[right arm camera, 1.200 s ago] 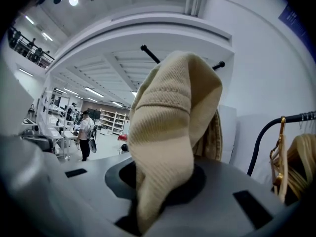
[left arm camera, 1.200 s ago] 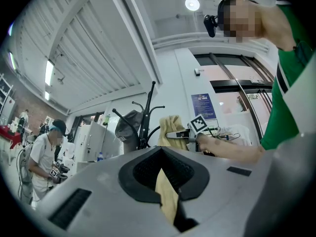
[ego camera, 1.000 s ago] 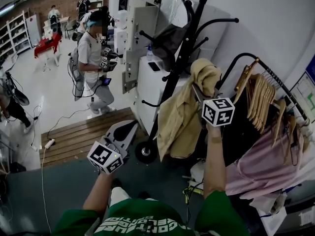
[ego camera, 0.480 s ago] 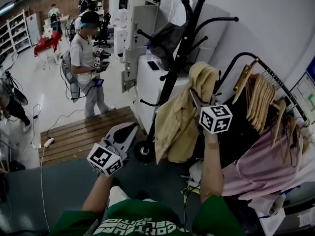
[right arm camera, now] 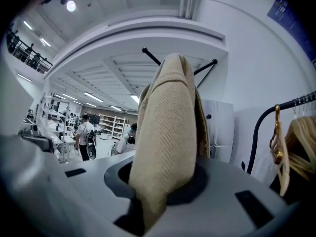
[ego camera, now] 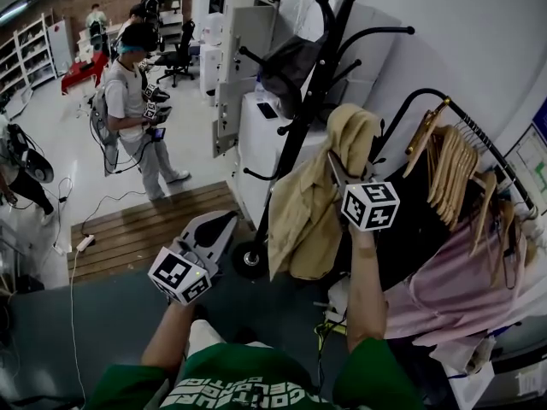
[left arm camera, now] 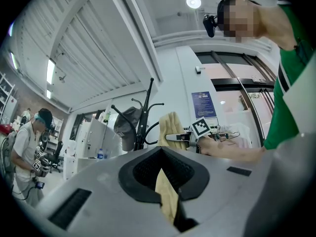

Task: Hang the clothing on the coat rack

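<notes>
1 limp, twill-ribbed tan garment (right arm camera: 168, 132)

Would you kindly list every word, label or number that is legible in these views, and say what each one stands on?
No text can be read reliably.
White print on the green shirt: upside down and cropped, not legible.
Blue notice on the wall: too small to read.
Wall sheet beside the hangers: blurred.
Marker cubes: black-and-white patterns only, no letters.
</notes>
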The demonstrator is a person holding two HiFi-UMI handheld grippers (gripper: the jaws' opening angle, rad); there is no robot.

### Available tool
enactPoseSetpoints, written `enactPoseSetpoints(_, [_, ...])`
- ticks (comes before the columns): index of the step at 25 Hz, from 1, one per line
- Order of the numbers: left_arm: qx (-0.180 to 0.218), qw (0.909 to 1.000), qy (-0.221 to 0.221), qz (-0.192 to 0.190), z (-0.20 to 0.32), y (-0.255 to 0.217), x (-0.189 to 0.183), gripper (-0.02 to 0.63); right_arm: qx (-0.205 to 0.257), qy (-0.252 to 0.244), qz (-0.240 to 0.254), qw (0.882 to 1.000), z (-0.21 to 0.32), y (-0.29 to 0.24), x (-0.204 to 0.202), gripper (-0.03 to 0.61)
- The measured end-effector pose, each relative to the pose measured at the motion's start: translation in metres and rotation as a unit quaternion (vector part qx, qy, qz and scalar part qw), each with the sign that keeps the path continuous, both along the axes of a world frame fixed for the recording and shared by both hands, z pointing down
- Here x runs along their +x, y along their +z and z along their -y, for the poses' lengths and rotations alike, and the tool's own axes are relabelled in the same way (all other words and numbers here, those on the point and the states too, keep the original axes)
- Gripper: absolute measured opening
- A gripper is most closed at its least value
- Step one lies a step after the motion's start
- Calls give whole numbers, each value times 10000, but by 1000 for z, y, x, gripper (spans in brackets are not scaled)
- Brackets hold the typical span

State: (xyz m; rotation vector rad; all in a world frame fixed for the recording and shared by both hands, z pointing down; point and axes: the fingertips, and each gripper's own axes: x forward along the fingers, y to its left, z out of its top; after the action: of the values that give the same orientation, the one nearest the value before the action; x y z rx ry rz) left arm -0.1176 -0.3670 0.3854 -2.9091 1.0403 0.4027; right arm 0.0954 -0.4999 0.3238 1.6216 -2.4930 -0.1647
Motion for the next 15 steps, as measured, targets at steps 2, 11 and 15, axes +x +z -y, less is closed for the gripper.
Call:
enactPoseSetpoints(2, [-6,10000,-6,-8,-2,-1,-1,5,22,-5,21,10000,-1,0,-3,92])
enactPoseSetpoints(11, [0,10000,-37,18,-7,-4,0,5,79,-98,207,9997,-14,3,-6,187])
enactPoseSetpoints(15, [-10,10000,-36,49,-8,-2,1,5,149,-57,319,9994,-25,2,-2,214])
